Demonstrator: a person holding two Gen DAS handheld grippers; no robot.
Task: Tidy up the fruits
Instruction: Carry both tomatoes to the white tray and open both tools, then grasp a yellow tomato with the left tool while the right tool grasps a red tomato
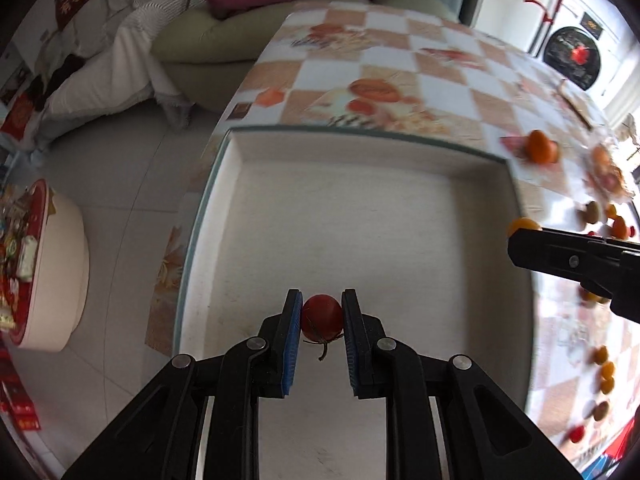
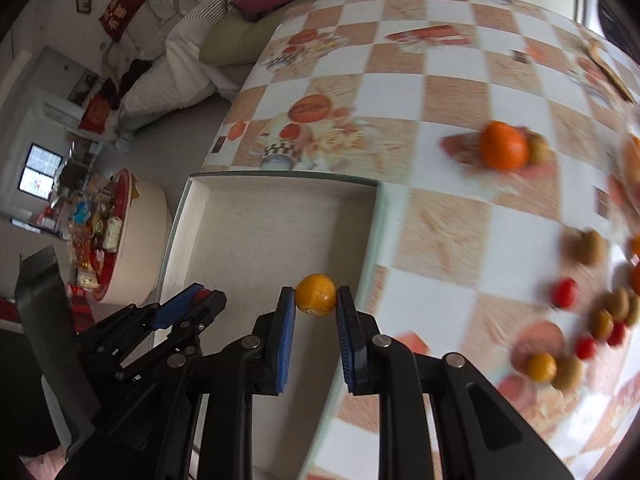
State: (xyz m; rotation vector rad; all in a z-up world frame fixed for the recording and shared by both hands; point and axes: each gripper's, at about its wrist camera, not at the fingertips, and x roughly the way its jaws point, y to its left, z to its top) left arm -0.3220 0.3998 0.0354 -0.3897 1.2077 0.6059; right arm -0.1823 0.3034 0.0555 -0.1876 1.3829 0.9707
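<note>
My left gripper (image 1: 321, 312) is shut on a red cherry tomato (image 1: 322, 317) with a stem, held above the floor of a shallow white tray (image 1: 360, 216). My right gripper (image 2: 316, 300) is shut on a small orange kumquat (image 2: 315, 294), held over the tray's right edge (image 2: 372, 248). In the left wrist view the right gripper (image 1: 516, 240) comes in from the right with the kumquat (image 1: 523, 225) at its tip. In the right wrist view the left gripper (image 2: 200, 300) shows at lower left over the tray.
The tray lies at the left edge of a checkered tablecloth (image 2: 440, 80). A tangerine (image 2: 503, 145), red tomatoes (image 2: 564, 292), kumquats (image 2: 541, 367) and brown-green fruits (image 2: 588, 246) lie scattered to the right. A round stool with snacks (image 1: 40, 264) stands on the floor left.
</note>
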